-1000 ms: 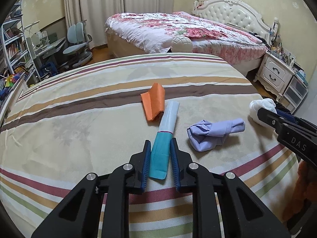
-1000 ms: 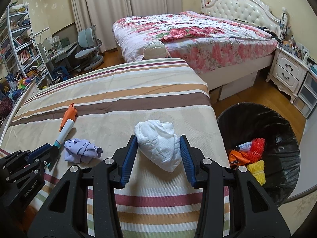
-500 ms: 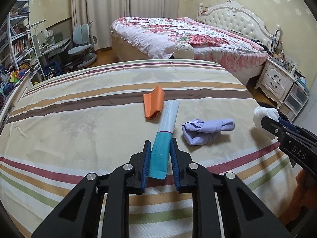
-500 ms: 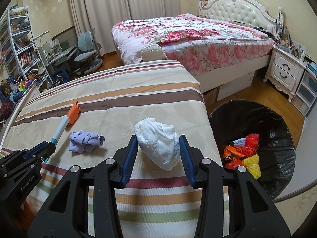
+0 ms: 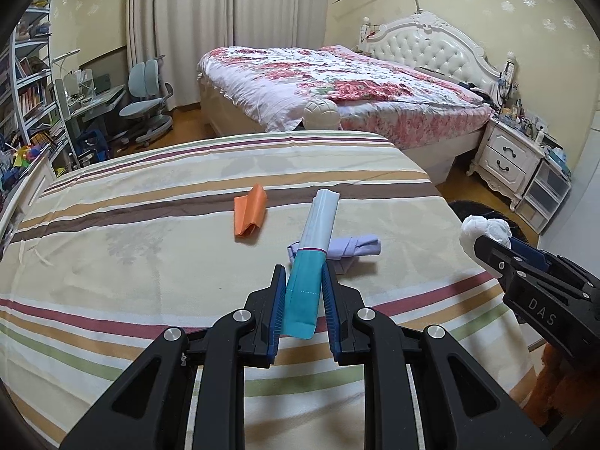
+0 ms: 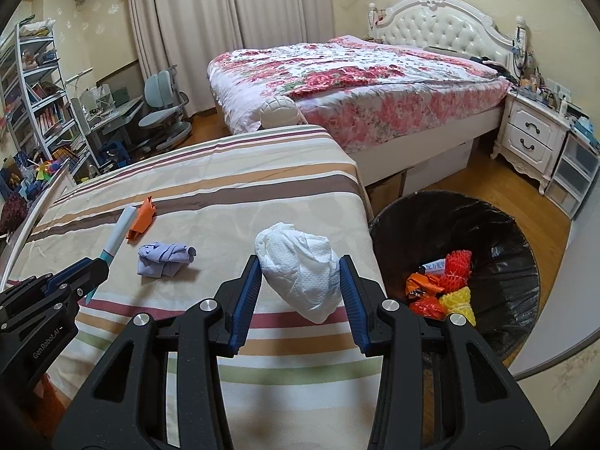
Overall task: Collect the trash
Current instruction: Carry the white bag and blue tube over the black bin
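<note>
Trash in both claws: we are clamping a wrapper (image 5: 307,285) in the left gripper (image 5: 302,296) and a tissue wad (image 6: 300,270) in the right gripper (image 6: 300,292), lifted clear of the striped bed (image 6: 225,195) for carrying to the bin (image 6: 498,225).

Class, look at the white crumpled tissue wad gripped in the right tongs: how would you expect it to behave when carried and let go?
The white tissue wad looks soft: it probably squashes between the right tongs. It seems light, sagging little below the pads. Crumpled and irregular, it is unlikely to roll far.

curtained bedroom (image 6: 232,11), floral bed (image 6: 356,75), wooden floor (image 6: 483,183).
</note>
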`<act>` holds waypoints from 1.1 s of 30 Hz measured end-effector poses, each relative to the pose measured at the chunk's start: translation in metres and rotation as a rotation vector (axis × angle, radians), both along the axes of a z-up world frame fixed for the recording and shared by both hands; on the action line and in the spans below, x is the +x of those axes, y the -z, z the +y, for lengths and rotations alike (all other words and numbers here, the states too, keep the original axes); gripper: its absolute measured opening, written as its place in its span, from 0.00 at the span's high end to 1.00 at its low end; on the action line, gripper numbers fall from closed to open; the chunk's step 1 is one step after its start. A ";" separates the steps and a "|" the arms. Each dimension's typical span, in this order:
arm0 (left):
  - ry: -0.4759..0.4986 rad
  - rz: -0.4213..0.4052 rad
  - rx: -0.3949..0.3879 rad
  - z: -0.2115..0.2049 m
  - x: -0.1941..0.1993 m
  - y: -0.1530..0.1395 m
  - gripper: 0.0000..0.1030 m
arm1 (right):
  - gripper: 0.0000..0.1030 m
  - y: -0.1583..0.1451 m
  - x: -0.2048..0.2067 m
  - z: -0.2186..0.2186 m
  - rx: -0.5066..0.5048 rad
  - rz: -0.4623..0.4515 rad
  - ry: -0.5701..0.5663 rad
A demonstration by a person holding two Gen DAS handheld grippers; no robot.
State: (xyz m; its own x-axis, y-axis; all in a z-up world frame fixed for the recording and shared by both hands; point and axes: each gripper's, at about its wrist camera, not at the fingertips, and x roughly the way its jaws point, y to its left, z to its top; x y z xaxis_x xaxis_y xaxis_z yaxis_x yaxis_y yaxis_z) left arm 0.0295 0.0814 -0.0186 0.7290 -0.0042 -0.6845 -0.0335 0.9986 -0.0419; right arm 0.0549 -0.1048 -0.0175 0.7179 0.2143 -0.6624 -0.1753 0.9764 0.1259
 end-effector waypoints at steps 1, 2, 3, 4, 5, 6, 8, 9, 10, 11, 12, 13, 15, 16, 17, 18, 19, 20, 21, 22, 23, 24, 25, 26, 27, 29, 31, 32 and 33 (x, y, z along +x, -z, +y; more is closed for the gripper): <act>0.006 -0.003 0.001 -0.004 0.000 -0.001 0.80 | 0.60 0.000 -0.001 -0.003 0.001 -0.001 0.007; 0.011 -0.004 0.002 -0.009 0.000 -0.001 0.80 | 0.60 -0.001 -0.003 -0.007 0.002 -0.003 0.014; 0.019 -0.005 0.002 -0.013 0.000 -0.001 0.80 | 0.60 -0.001 -0.004 -0.011 0.003 -0.004 0.021; 0.026 -0.006 0.002 -0.018 0.000 -0.001 0.80 | 0.60 -0.001 -0.005 -0.016 0.004 -0.007 0.029; 0.035 -0.006 0.002 -0.022 0.000 -0.002 0.80 | 0.60 -0.002 -0.005 -0.020 0.004 -0.009 0.037; 0.045 -0.009 0.003 -0.028 0.001 -0.003 0.80 | 0.60 -0.003 -0.006 -0.024 0.005 -0.012 0.047; 0.061 -0.015 0.006 -0.036 -0.001 -0.004 0.80 | 0.60 -0.003 -0.008 -0.032 0.004 -0.017 0.063; 0.071 -0.018 0.007 -0.042 0.001 -0.005 0.80 | 0.60 -0.004 -0.009 -0.038 0.005 -0.020 0.074; 0.078 -0.021 0.007 -0.047 0.001 -0.005 0.80 | 0.60 -0.005 -0.009 -0.042 0.006 -0.022 0.084; 0.084 -0.024 0.006 -0.050 0.001 -0.006 0.80 | 0.60 -0.005 -0.010 -0.047 0.006 -0.025 0.093; 0.093 -0.028 0.006 -0.055 0.002 -0.007 0.80 | 0.60 -0.005 -0.011 -0.051 0.006 -0.026 0.101; 0.100 -0.030 0.006 -0.060 0.003 -0.008 0.80 | 0.60 -0.005 -0.012 -0.056 0.005 -0.029 0.112; 0.113 -0.035 0.005 -0.068 0.006 -0.010 0.80 | 0.60 -0.005 -0.014 -0.065 0.001 -0.034 0.131; 0.119 -0.037 0.005 -0.073 0.007 -0.010 0.80 | 0.60 -0.005 -0.014 -0.070 0.000 -0.035 0.142; 0.124 -0.039 0.005 -0.078 0.008 -0.011 0.80 | 0.60 -0.006 -0.013 -0.075 0.000 -0.037 0.152; 0.131 -0.041 0.005 -0.082 0.010 -0.012 0.80 | 0.60 -0.006 -0.013 -0.080 0.001 -0.038 0.162; 0.137 -0.043 0.005 -0.088 0.011 -0.012 0.80 | 0.60 -0.007 -0.012 -0.086 0.003 -0.041 0.175; 0.141 -0.045 0.005 -0.092 0.011 -0.012 0.80 | 0.60 -0.007 -0.011 -0.089 0.003 -0.042 0.183; 0.147 -0.047 0.006 -0.097 0.013 -0.012 0.80 | 0.60 -0.007 -0.010 -0.094 0.003 -0.042 0.192; 0.153 -0.049 0.008 -0.102 0.014 -0.012 0.80 | 0.60 -0.007 -0.009 -0.098 0.003 -0.044 0.203; 0.158 -0.049 0.011 -0.106 0.016 -0.011 0.80 | 0.60 -0.007 -0.008 -0.103 0.003 -0.045 0.211; 0.164 -0.047 0.013 -0.112 0.019 -0.010 0.80 | 0.60 -0.007 -0.008 -0.107 0.003 -0.047 0.220; 0.168 -0.044 0.014 -0.115 0.020 -0.009 0.80 | 0.60 -0.007 -0.006 -0.111 0.003 -0.048 0.228; 0.172 -0.041 0.015 -0.119 0.023 -0.008 0.80 | 0.60 -0.007 -0.005 -0.115 0.003 -0.048 0.236; 0.176 -0.037 0.016 -0.123 0.025 -0.007 0.80 | 0.60 -0.006 -0.003 -0.118 0.004 -0.048 0.242; 0.183 -0.030 0.015 -0.131 0.029 -0.006 0.80 | 0.60 -0.005 0.000 -0.124 0.003 -0.049 0.254; 0.192 -0.027 0.018 -0.140 0.034 -0.005 0.80 | 0.60 -0.004 0.005 -0.130 0.000 -0.047 0.263; 0.202 -0.028 0.011 -0.142 0.036 -0.005 0.80 | 0.60 -0.003 0.007 -0.132 -0.001 -0.045 0.267; 0.205 -0.027 0.010 -0.146 0.038 -0.005 0.80 | 0.60 -0.002 0.010 -0.135 -0.002 -0.045 0.271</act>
